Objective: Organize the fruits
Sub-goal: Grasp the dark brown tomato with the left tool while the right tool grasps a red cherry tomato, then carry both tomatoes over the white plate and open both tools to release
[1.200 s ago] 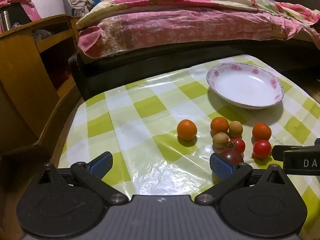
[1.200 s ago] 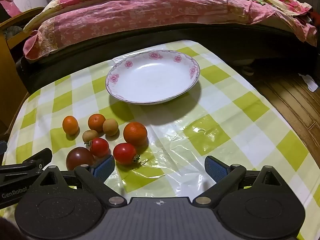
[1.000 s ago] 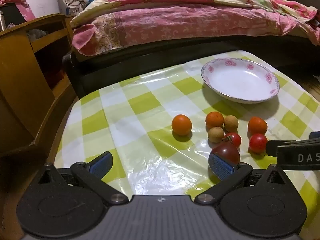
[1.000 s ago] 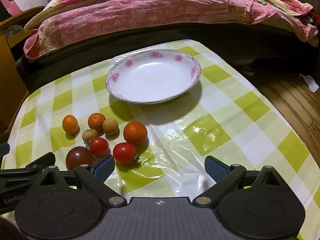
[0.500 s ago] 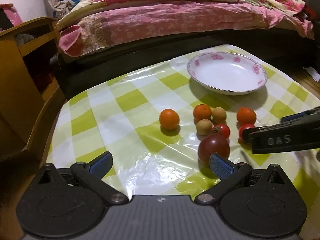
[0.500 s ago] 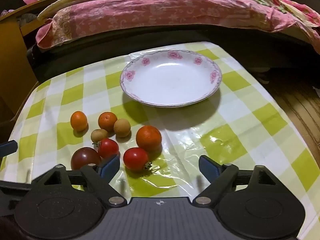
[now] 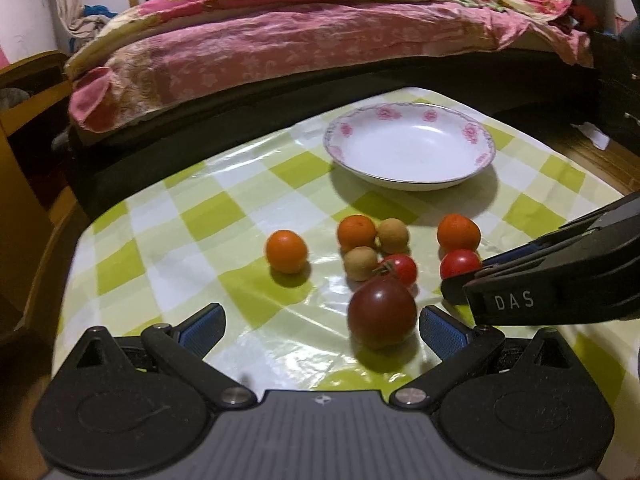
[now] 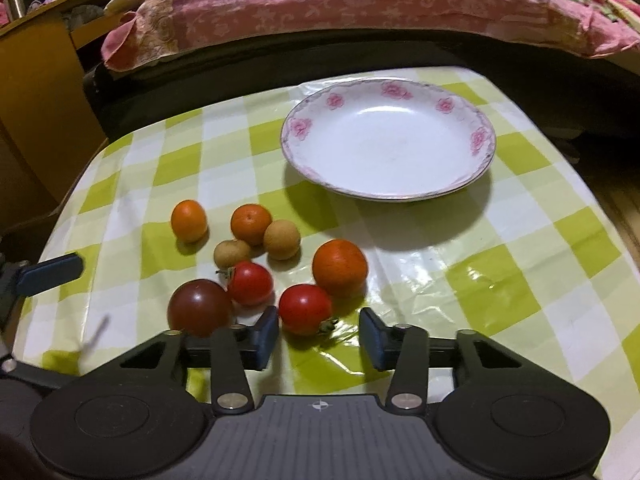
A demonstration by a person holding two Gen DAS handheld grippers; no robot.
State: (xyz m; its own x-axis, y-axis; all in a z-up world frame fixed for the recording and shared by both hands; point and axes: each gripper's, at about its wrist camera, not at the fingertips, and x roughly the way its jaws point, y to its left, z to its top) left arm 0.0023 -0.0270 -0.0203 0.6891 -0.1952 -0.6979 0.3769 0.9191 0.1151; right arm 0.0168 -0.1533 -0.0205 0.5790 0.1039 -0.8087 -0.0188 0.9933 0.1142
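Three oranges (image 8: 339, 267), three tomatoes (image 8: 305, 309), two longans (image 8: 281, 239), one plate (image 8: 482, 136).

On the surface (image 8: 520, 280) the plate (image 8: 388, 140) lies at the far side, before the bed (image 8: 360, 0). Nearer than the plate lies a cluster of fruits (image 8: 256, 256), to its left in the right wrist view. The right tool (image 8: 318, 334) sits at the cluster's near edge, one fruit (image 8: 305, 309) just beyond its fingertips. The left tool (image 7: 320, 328) is at the cluster's near left, the largest fruit (image 7: 382, 313) between its fingers, close to the right one.
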